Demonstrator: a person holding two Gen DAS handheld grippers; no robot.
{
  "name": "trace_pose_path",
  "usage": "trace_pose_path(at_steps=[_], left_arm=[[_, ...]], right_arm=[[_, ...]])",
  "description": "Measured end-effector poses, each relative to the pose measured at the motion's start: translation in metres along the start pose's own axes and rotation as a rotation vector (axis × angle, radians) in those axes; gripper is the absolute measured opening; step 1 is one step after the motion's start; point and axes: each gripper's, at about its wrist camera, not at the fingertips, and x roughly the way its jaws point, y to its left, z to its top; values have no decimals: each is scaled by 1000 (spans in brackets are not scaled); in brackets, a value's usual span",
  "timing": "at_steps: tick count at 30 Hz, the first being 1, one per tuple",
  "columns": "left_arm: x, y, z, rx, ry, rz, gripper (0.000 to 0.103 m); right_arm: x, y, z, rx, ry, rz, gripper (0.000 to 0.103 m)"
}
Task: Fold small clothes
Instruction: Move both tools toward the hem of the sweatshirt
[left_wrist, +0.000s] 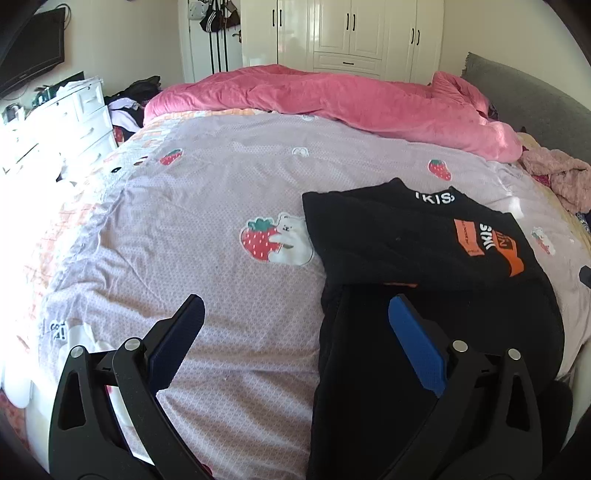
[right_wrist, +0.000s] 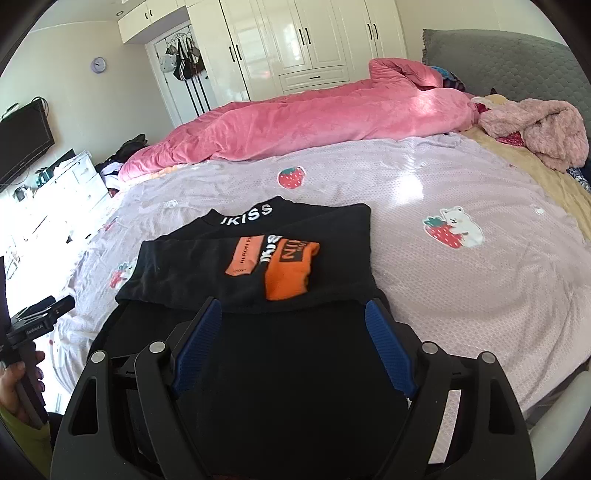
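So I've got the small black cotton top with the orange patch and white lettering (right_wrist: 258, 266) lying flat on the lilac strawberry-print bedsheet (left_wrist: 184, 258), near the front edge of the bed. Looks partly folded to me: the upper section with the collar and print is doubled over the plain lower half, and that fold line runs straight across just ahead of my right tool (right_wrist: 293, 308).

Both tools are released. The right one hangs over the plain black lower part with its blue pads spread wide and nothing between them. The left tool (left_wrist: 297, 301) is also spread open, one finger over bare sheet and the other over the top's left edge, gripping nothing.

Handling-wise, I'd guess this thing is light, floppy and not slippery at all. It should drape the second it's lifted, and a one-point pinch would probably let the layers slide apart. The sheet underneath is soft too, so it's easy to grab that by accident.

My plan would be to pinch the two near corners of the bottom hem, one per tool, catching only the black fabric, then carry the hem up over the printed part.
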Motion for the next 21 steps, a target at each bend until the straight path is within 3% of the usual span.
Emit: trace_pose_path(at_steps=[21], left_arm=[[0,-11,-41,37,99,-24,94]], right_arm=[[-2,-41,-52,9,99,-39,79]])
